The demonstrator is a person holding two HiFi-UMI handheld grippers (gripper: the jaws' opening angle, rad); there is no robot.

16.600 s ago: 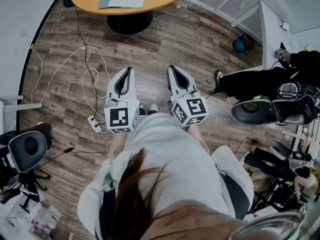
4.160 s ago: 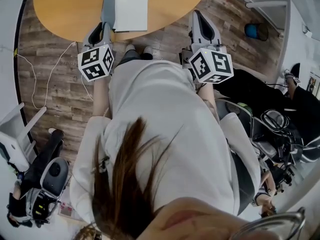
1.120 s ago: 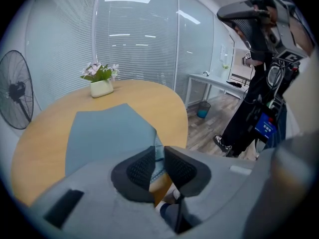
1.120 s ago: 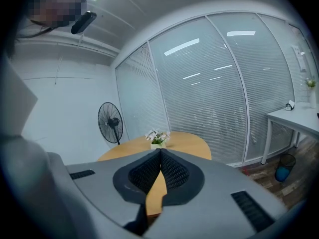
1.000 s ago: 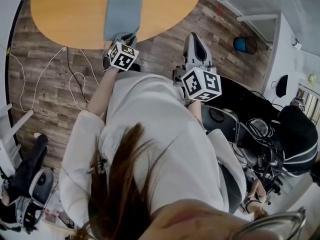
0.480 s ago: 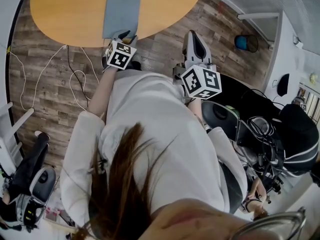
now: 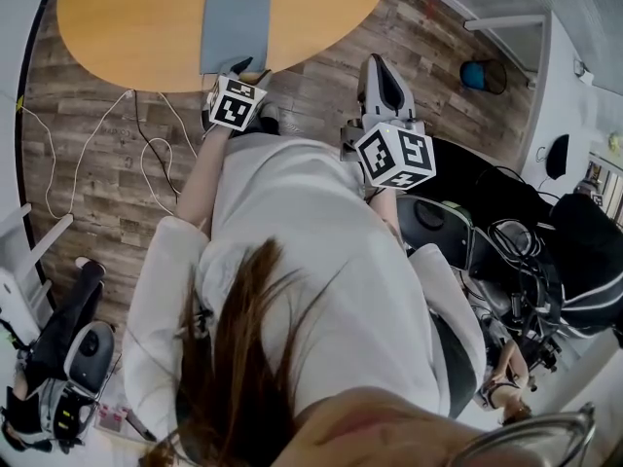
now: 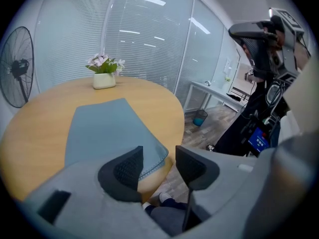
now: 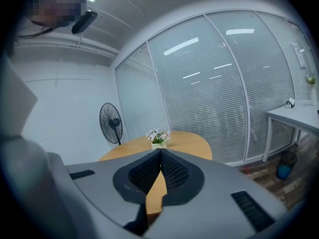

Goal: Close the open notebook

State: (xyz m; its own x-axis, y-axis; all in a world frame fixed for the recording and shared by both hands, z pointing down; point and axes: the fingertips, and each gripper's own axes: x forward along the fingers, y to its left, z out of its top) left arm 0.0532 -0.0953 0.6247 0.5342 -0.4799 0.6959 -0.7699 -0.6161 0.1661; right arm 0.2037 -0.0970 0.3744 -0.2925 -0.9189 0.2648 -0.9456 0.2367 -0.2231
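One closed notebook (image 7: 237, 29), near corner between opening jaws of left gripper (image 8: 158, 154), right gripper (image 9: 160, 156) jaws clenched, empty

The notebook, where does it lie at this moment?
In the head view, upper left, the notebook lies closed on the round table, at its near edge, just ahead of the left gripper, whose jaws are opening with its corner between them.

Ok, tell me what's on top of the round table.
On the table, a closed blue-grey notebook lies by the near edge and a white flower pot stands at the far side. The cover hides its pages.
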